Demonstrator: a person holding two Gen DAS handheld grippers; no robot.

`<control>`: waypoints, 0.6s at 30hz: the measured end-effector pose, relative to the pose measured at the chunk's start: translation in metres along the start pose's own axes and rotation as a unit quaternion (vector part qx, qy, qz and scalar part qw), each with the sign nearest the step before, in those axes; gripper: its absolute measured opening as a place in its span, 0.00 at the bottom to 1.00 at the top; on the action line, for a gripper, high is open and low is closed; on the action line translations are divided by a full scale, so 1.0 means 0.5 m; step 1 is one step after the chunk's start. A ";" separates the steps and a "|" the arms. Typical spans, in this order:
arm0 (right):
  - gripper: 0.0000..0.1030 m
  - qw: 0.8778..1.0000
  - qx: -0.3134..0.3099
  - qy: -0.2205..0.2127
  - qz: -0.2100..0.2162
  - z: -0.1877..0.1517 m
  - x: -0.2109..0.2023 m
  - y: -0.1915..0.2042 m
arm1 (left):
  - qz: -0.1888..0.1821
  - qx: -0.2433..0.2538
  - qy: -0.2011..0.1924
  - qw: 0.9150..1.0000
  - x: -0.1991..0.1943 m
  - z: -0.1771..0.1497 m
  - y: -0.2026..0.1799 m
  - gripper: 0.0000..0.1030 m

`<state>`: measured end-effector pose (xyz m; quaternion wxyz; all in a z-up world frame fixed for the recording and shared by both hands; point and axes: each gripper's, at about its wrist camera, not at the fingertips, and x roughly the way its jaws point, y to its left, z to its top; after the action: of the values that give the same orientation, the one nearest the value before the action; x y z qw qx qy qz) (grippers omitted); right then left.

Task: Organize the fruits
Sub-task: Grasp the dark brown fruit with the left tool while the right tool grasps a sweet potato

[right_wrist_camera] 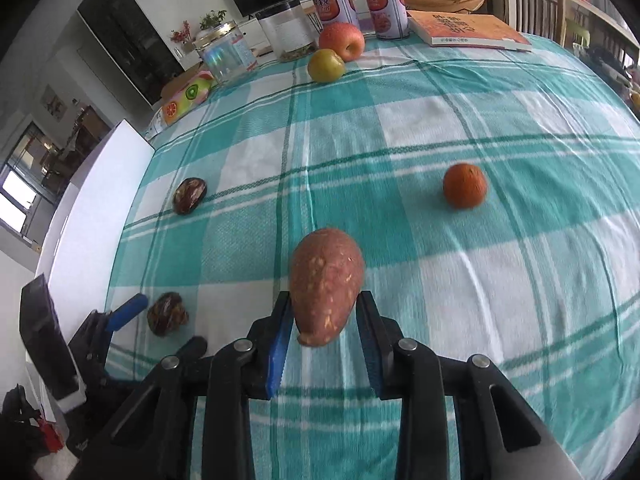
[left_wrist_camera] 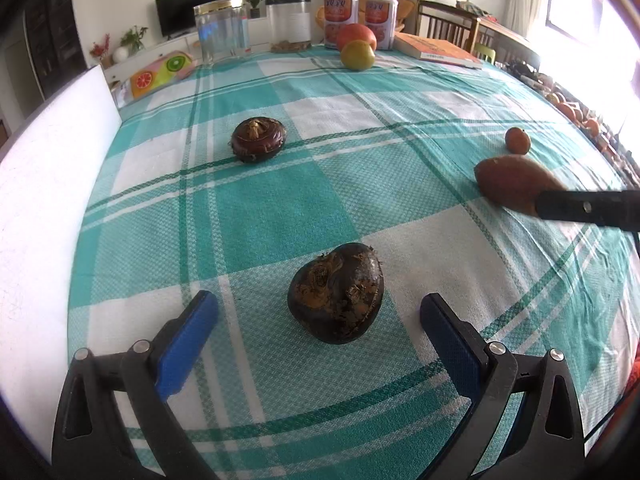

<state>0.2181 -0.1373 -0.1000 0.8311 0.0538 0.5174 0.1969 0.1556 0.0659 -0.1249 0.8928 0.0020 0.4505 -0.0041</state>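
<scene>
The right gripper (right_wrist_camera: 323, 322) pinches the sweet potato (right_wrist_camera: 326, 286) near its tapered end; firm and fairly heavy, it would probably sit steadier gripped nearer its thick middle. The left gripper (left_wrist_camera: 318, 314) stands wide open around the near chestnut (left_wrist_camera: 336, 293), hard and glossy, likely slippery, best squeezed across its broad sides. Farther off lie the second chestnut (left_wrist_camera: 258, 139) and orange (right_wrist_camera: 465, 191); apple (right_wrist_camera: 342, 40) and pear (right_wrist_camera: 326, 65) touch at the back.
</scene>
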 end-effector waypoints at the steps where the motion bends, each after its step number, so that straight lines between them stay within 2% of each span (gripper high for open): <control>1: 0.29 1.000 0.002 -0.005 0.005 -0.016 -0.006 0.003 | 0.000 0.000 0.000 1.000 0.000 0.000 0.000 0.99; 4: 0.30 0.999 0.003 -0.026 0.024 -0.047 -0.014 0.013 | 0.000 0.000 0.000 1.000 -0.001 -0.001 0.001 0.99; 5: 0.34 0.999 0.006 -0.041 0.033 -0.059 -0.021 0.013 | 0.000 0.000 0.000 1.000 -0.001 -0.001 0.001 0.99; 6: 0.51 0.998 0.010 -0.056 0.038 -0.070 -0.028 0.011 | 0.000 0.000 0.000 1.000 -0.001 -0.001 0.001 0.99; 8: 0.72 0.994 0.024 -0.098 0.039 -0.098 -0.050 0.002 | 0.000 0.000 0.000 1.000 -0.001 -0.001 0.001 0.99; 11: 0.74 0.987 0.047 -0.152 0.026 -0.133 -0.079 -0.021 | 0.000 0.000 0.000 1.000 -0.001 -0.001 0.000 0.99; 14: 0.74 0.979 0.078 -0.185 0.022 -0.136 -0.108 -0.048 | 0.000 0.000 0.000 1.000 -0.001 -0.001 0.000 0.99; 16: 0.76 0.977 0.095 -0.193 0.002 -0.133 -0.111 -0.063 | 0.000 0.000 0.000 1.000 0.000 -0.001 0.000 0.99; 18: 0.76 0.976 0.116 -0.186 0.008 -0.127 -0.107 -0.080 | -0.003 -0.002 -0.001 1.000 -0.001 -0.001 0.001 0.98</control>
<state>0.1521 -0.2020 -0.0960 0.8993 0.1896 0.3726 0.1286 0.1548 0.0665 -0.1248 0.8930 -0.0009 0.4500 -0.0063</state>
